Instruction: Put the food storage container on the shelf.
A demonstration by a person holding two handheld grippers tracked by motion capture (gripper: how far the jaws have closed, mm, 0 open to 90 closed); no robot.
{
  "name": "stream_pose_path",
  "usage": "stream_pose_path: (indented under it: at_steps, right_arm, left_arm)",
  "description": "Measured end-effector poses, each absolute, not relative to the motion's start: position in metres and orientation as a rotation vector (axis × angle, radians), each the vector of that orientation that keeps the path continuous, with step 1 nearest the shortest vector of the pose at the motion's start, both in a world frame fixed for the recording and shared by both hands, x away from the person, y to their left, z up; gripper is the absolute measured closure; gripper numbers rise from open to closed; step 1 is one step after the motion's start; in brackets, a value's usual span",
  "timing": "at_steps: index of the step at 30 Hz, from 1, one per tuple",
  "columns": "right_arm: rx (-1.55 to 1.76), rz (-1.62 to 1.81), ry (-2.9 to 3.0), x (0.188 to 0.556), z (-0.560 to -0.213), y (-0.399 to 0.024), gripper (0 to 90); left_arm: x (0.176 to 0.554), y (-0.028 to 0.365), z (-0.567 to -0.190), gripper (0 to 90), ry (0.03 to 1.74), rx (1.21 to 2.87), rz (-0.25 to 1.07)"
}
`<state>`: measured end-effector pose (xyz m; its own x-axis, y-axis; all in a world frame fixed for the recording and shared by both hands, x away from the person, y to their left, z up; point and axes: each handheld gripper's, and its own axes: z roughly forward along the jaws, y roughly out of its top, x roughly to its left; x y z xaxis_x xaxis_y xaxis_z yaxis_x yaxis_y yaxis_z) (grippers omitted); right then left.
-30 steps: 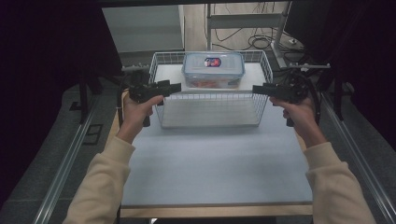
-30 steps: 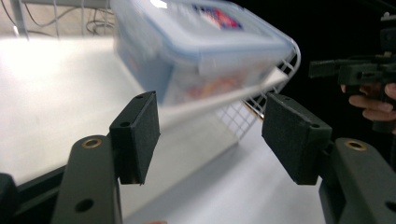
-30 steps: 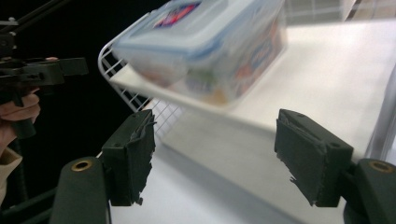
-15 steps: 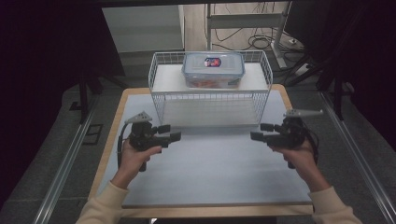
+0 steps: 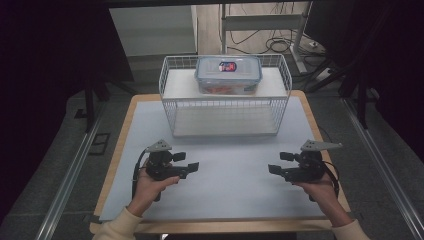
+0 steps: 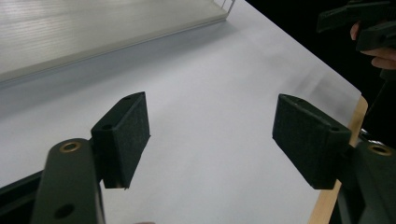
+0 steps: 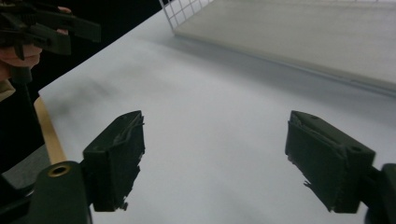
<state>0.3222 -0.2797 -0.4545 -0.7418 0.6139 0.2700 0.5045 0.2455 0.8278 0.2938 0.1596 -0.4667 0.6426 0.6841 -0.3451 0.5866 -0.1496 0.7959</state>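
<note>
A person stands at the near edge of a desk [image 5: 150, 107] topped with a pale grey mat, holding a black two-jaw gripper in each hand. The left gripper [image 5: 190, 167] hangs low over the mat near the desk's left edge, pointing inward toward the middle; its jaws have just been opening and now stand spread, with nothing between them but bare mat, as the left gripper view [image 6: 212, 135] shows. The right gripper [image 5: 275, 169] hangs low near the desk's right edge, pointing inward toward the other; its jaws have likewise just been opening and stand wide apart over bare mat, seen in the right gripper view [image 7: 215, 158]. At the far edge of the desk, well apart from both grippers, sits a white wire basket [image 5: 225, 107] with a flat pale floor. A clear rectangular plastic food box with a blue-rimmed lid [image 5: 228, 75] rests in the basket's raised rear part, centred between its side walls, with reddish contents showing through its wall.
</note>
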Motion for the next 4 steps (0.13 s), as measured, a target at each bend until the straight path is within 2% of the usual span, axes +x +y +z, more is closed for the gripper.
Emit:
stream_pose_path:
  at_steps: [4]
  right_arm:
    - [1.042,1.440,2.349,0.314,-0.470,-0.287,14.6]
  left_arm:
    - [0.292,0.163,-0.479,22.9,1.031,1.847,0.124]
